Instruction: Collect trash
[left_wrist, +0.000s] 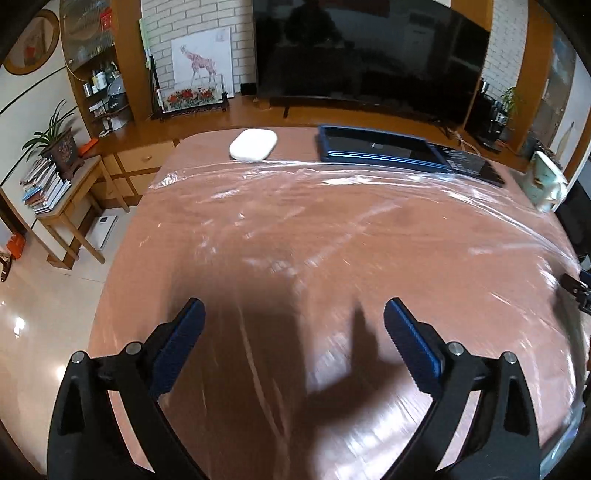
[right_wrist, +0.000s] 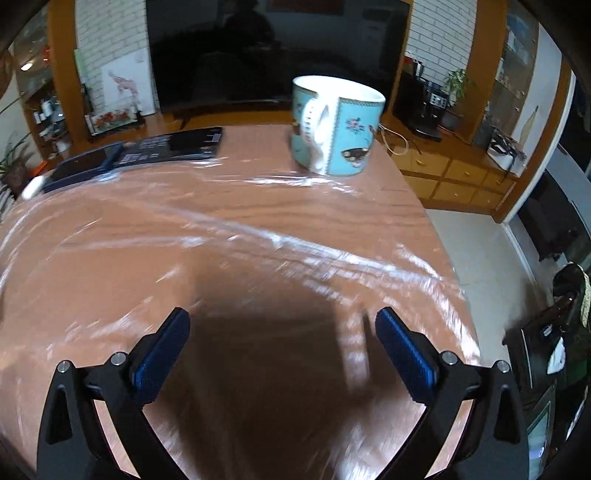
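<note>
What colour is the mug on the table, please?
Light turquoise mug with floral panels and a white handle; clearest in the right wrist view.

We see both grippers, left (left_wrist: 294, 317) and right (right_wrist: 282, 325): black angular frames, silver screws, ribbed blue pads (left_wrist: 410, 343).
</note>
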